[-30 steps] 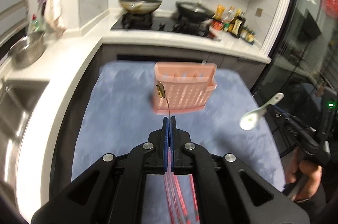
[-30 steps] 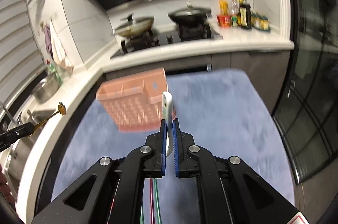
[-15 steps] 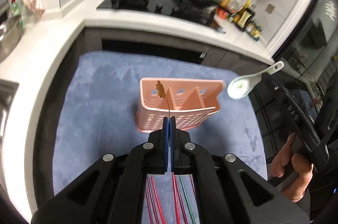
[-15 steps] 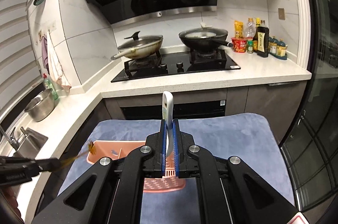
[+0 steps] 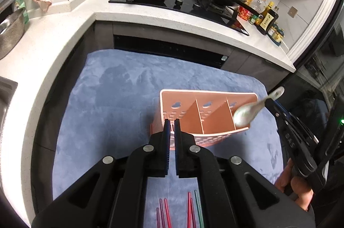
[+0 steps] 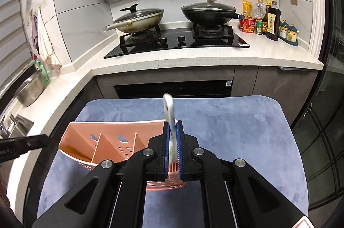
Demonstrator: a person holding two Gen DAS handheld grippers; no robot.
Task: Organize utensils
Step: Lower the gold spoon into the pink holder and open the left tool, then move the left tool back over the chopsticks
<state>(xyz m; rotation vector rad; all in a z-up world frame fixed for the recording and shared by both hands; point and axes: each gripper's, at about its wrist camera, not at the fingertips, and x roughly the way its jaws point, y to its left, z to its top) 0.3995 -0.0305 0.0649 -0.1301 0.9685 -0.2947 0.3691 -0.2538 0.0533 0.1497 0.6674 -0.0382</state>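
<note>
Jaws report: your left gripper [image 5: 171, 122] gapes narrowly, empty, over the pink slotted plastic caddy [image 5: 205, 118]; your right gripper [image 6: 172, 125] clamps the white ceramic spoon [image 6: 168, 107].

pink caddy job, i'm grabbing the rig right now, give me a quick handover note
Left gripper: its jaws have just been opening, there is a narrow gap and nothing shows between them. It is above the left end compartment of the pink caddy.
Right gripper: shut on the white spoon. The bowl appears to hang over the caddy's right end compartment, not yet dropped.
The caddy stands upright on the blue mat; its contents cannot be made out.
Left to do: release the spoon, then probably the coloured chopsticks lying at the mat's near edge.
</note>
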